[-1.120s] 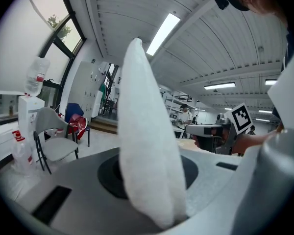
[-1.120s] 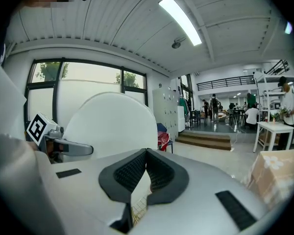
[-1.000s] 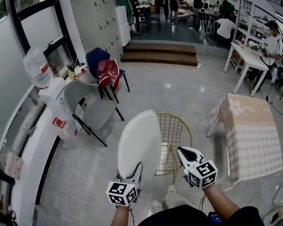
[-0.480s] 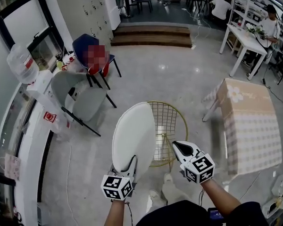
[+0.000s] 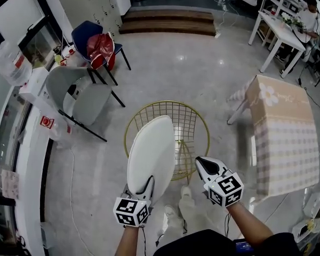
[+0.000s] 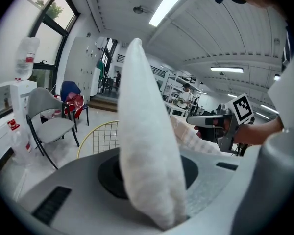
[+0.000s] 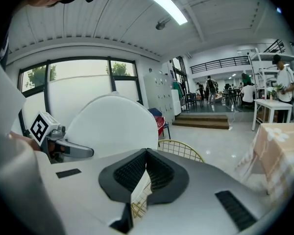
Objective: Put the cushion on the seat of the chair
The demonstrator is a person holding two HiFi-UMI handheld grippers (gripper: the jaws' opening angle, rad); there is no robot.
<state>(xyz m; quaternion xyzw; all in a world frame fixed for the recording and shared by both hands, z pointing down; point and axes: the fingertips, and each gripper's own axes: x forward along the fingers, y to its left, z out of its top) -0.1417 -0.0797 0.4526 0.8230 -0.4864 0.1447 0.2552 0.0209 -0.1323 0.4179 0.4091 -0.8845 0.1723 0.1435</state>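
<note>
The left gripper (image 5: 147, 186) clamps the near edge of the white oval padded cushion (image 5: 152, 156), tilted above the seat of the round gold wire chair (image 5: 191, 119), presumably for laying it flat. The right gripper (image 5: 199, 161) hovers beside that chair, jaws together and empty.

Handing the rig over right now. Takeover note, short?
Left gripper: jaws shut on the white cushion's near edge, with the cushion held up on edge.
Right gripper: jaws shut, empty, beside the cushion.
Gold wire chair: just ahead. Its seat is bare, and the cushion overlaps its left side in the head view.
Done: cushion in hand, at the chair.
Left: lay it flat on the seat, then release.
</note>
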